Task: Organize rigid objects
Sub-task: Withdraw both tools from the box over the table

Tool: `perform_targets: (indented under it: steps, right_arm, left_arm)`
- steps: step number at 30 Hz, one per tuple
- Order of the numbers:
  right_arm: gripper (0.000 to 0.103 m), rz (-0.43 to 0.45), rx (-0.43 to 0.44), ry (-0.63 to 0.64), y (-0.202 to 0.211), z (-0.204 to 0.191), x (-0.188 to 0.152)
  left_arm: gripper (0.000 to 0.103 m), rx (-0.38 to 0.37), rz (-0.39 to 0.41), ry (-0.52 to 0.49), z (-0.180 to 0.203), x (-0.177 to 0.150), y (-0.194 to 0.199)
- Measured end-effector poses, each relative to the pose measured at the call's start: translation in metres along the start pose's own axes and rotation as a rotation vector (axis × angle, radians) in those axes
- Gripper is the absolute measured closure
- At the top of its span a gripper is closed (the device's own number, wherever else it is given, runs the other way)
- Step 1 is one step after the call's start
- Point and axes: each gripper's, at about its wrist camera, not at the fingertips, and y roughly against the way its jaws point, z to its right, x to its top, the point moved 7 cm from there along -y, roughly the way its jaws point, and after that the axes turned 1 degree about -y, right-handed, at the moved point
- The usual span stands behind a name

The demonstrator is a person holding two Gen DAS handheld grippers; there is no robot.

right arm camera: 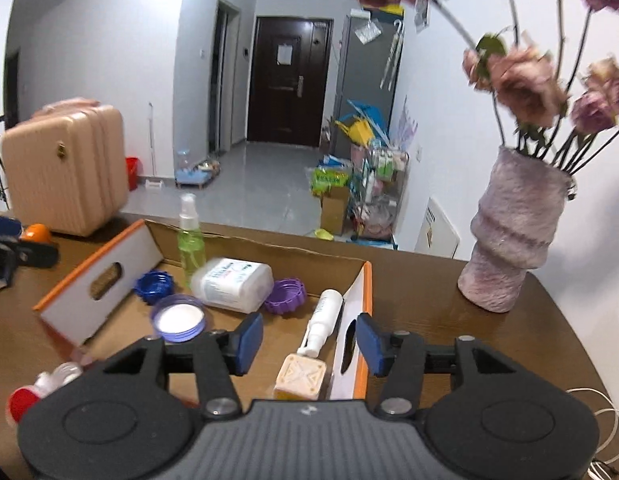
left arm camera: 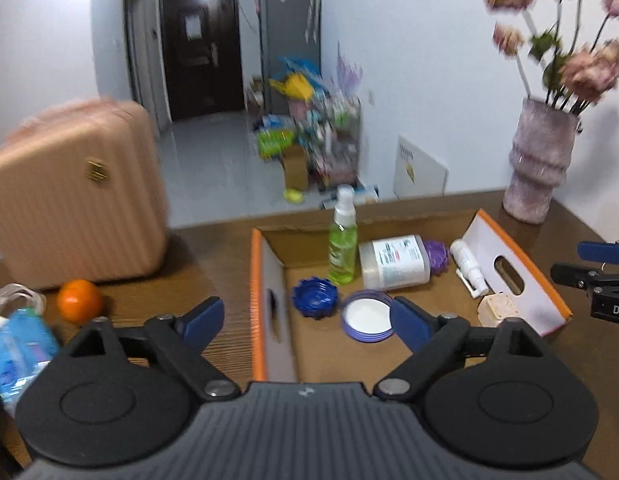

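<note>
Both my claws were empty and parted: the left gripper (left arm camera: pixel 305 318) gaped wide low in its frame, its right finger in front of the rim of the purple-rimmed lid (left arm camera: pixel 367 316), and the right gripper (right arm camera: pixel 309 344) stood half open at the bottom centre of its view, nothing between the pads. The things I was sorting lay in the cardboard box (left arm camera: pixel 258 300) mid-frame — the green spray bottle (left arm camera: pixel 343 240) upright toward the back wall, the white jar (left arm camera: pixel 393 262) on its side just right of it, the blue cap (left arm camera: pixel 314 295) and the purple cap (right arm camera: pixel 285 295) either side of the jar, the small white spray bottle (right arm camera: pixel 323 322) lying along the right wall, the beige cube (right arm camera: pixel 299 376) nearest my right claw. The orange (left arm camera: pixel 78 300), at lower left in the left view, sat outside the box. I judged the tall green bottle the weak point — a brush from either finger reaching past it could topple it onto the jar. The vase (right arm camera: pixel 509 240) of flowers at the right also stood near enough for a careless swing of my right hand to knock it, and the box's splayed flaps could catch a finger.
</note>
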Motion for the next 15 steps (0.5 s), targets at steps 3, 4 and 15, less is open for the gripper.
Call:
perform_targets:
  steps: [3, 4, 15]
  right_arm:
    - [0.048, 0.042, 0.027, -0.012, 0.039, -0.005, -0.011]
    - [0.045, 0.059, 0.044, -0.019, 0.053, -0.008, -0.017]
    - [0.034, 0.222, 0.069, -0.111, 0.182, -0.045, -0.143]
  left_arm:
    - [0.005, 0.028, 0.084, -0.002, -0.007, -0.015, 0.047]
    - [0.004, 0.033, 0.112, 0.000, -0.008, -0.024, 0.062]
    - [0.000, 0.026, 0.183, 0.013, 0.021, -0.184, 0.191]
